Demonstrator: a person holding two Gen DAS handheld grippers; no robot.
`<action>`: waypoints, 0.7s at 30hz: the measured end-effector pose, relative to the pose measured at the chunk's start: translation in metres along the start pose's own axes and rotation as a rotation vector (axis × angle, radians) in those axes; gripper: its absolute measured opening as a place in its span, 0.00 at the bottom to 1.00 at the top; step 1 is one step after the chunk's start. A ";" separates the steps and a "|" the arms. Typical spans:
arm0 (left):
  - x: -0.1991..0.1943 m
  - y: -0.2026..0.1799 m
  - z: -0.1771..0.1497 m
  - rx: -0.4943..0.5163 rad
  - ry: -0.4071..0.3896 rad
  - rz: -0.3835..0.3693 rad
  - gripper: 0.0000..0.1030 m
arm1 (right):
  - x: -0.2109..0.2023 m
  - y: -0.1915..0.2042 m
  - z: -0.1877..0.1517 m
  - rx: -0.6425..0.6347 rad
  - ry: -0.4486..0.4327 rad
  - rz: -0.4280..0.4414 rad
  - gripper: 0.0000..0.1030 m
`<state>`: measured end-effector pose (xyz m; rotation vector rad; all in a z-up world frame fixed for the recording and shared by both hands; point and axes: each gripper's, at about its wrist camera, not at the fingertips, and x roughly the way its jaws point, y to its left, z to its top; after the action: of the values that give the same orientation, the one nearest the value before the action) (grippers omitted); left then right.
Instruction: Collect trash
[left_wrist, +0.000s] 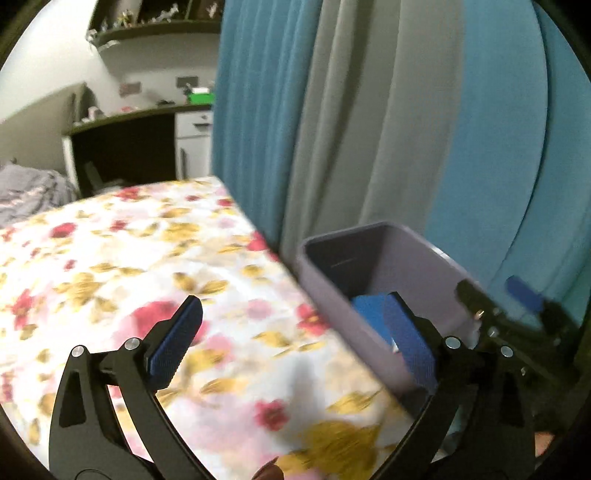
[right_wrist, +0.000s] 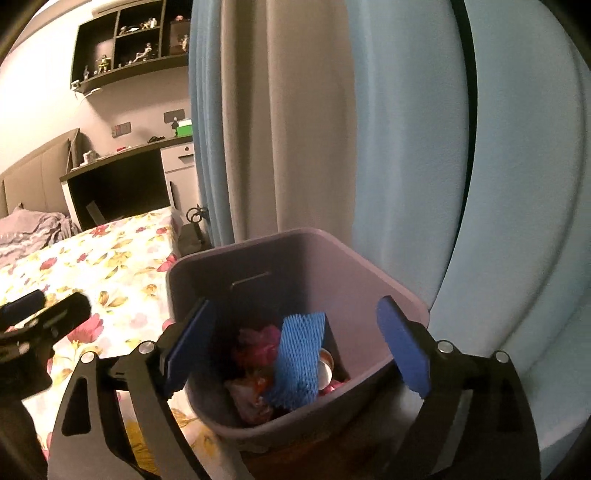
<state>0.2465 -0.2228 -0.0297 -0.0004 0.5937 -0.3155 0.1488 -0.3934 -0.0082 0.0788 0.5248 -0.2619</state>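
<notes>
Left wrist view: left gripper (left_wrist: 295, 339) held w/ fingers apart, empty, over floral bed (left_wrist: 129, 280) near its right edge. Purple bin (left_wrist: 417, 258) seen beside that edge, by curtain (left_wrist: 332, 129).

Right wrist view: right gripper (right_wrist: 295, 343) spread wide, empty, above bin (right_wrist: 369, 266). Blue foam net (right_wrist: 299, 358) seen inside bin atop other trash.

We see the bedspread (left_wrist: 155, 258) smeared by blur in the left wrist view. The bin (right_wrist: 369, 280) hides its own bottom, and the blue foam net (right_wrist: 299, 358) covers part of a can (right_wrist: 327, 367). The shelf figurines (right_wrist: 140, 55) are too small to identify.
</notes>
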 end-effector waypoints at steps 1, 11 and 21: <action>-0.006 0.004 -0.003 0.003 -0.005 0.012 0.94 | -0.004 0.004 -0.001 -0.011 -0.010 -0.010 0.86; -0.067 0.034 -0.027 0.000 -0.047 0.086 0.94 | -0.045 0.034 -0.019 -0.064 -0.076 -0.035 0.94; -0.126 0.058 -0.058 -0.033 -0.074 0.149 0.94 | -0.099 0.058 -0.040 -0.058 -0.110 0.008 0.94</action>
<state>0.1325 -0.1258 -0.0139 0.0007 0.5228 -0.1605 0.0620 -0.3097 0.0076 0.0104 0.4225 -0.2418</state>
